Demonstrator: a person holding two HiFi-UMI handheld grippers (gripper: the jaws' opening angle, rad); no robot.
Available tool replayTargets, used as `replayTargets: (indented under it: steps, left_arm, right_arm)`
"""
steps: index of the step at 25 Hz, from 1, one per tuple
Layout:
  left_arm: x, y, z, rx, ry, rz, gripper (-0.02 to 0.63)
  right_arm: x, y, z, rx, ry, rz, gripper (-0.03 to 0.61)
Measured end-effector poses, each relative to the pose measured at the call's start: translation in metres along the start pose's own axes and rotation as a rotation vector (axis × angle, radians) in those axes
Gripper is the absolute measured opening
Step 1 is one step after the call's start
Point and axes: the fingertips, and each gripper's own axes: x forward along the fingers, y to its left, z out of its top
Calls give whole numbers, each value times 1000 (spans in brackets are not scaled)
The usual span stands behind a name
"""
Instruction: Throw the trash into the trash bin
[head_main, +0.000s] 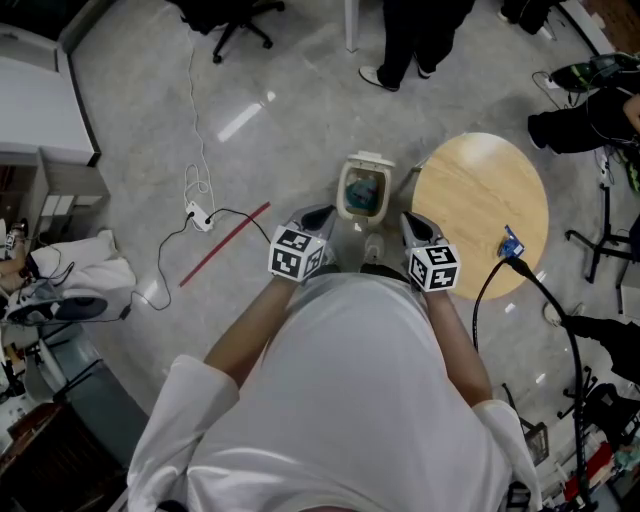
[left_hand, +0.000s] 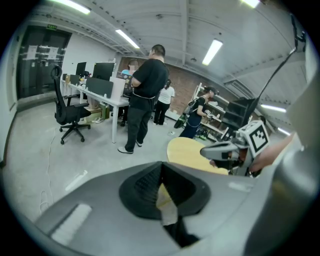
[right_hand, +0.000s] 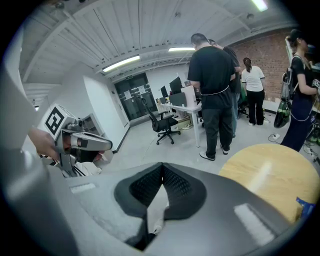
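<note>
Grey polished office floor (head_main: 300, 110); bin straight ahead, both grippers closed w/ nothing in them.
L to R in head view: white power strip (head_main: 200, 215) w/ its cable; red strip (head_main: 225, 243) lying flat; left gripper (head_main: 318, 215), jaws together tip to tip, nothing btwn them, only a cream sliver seen thru the gap below the tips in the left gripper view; trash bin (head_main: 365, 188) on the floor just ahead, btwn the two grippers, open at top, teal-blue stuff inside, can't tell if liner or trash; right gripper (head_main: 413, 222), jaws likewise pressed together, holding nothing; round wooden table (head_main: 480, 215) just right of the bin, small blue item (head_main: 512, 245) near its right edge; black cable (head_main: 540, 290) runs off that edge; person in dark clothes (head_main: 415, 35) stands beyond the bin.
</note>
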Motion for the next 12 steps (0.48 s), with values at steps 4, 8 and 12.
replayTargets:
  steps: [4,8,12]
  left_arm:
    - [-3,-3,-5,-3,2,-7,3]
    - [-5,-7,-9,-3,5,-17,3]
    - [-9,-3,-11,1,11,-30,3]
  right_arm:
    - [-3,2,-4,2,4,-6,2]
    - [-9,3,-9,8,3,-20,2]
    - [-10,7,-11,17,0,-37,2]
